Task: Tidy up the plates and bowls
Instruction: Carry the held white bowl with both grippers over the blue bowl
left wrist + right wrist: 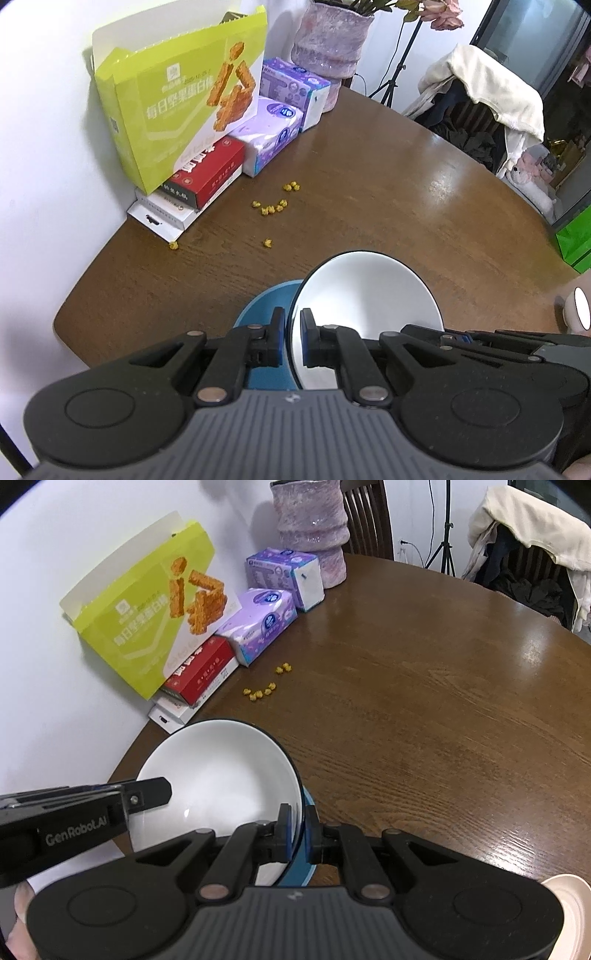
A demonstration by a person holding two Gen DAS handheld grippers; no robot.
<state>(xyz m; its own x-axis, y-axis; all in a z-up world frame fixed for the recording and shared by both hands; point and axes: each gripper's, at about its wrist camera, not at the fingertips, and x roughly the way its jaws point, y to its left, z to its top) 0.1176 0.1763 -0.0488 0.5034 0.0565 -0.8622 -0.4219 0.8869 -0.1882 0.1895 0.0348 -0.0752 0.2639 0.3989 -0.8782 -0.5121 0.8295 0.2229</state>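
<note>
Both our grippers, left (292,338) and right (298,832), clamp the white bowl's (364,295) opposite rims, seemingly above a blue plate (264,306); bare table (424,701) spreads right.

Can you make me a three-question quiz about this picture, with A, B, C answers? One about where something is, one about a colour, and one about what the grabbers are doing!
1. Where is the blue plate?
A. under the white bowl
B. on the green box
C. beside the vase

2. What colour are the little crumbs on the table?
A. red
B. yellow
C. purple

3. What are the left gripper and right gripper doing?
A. both wide open
B. one holds a tissue pack
C. both pinch the bowl's rim

Answers:
1 A, blue shows just below the bowl.
2 B, they look yellow on the brown wood.
3 C, each pair of jaws is closed on the rim, on opposite sides.
</note>
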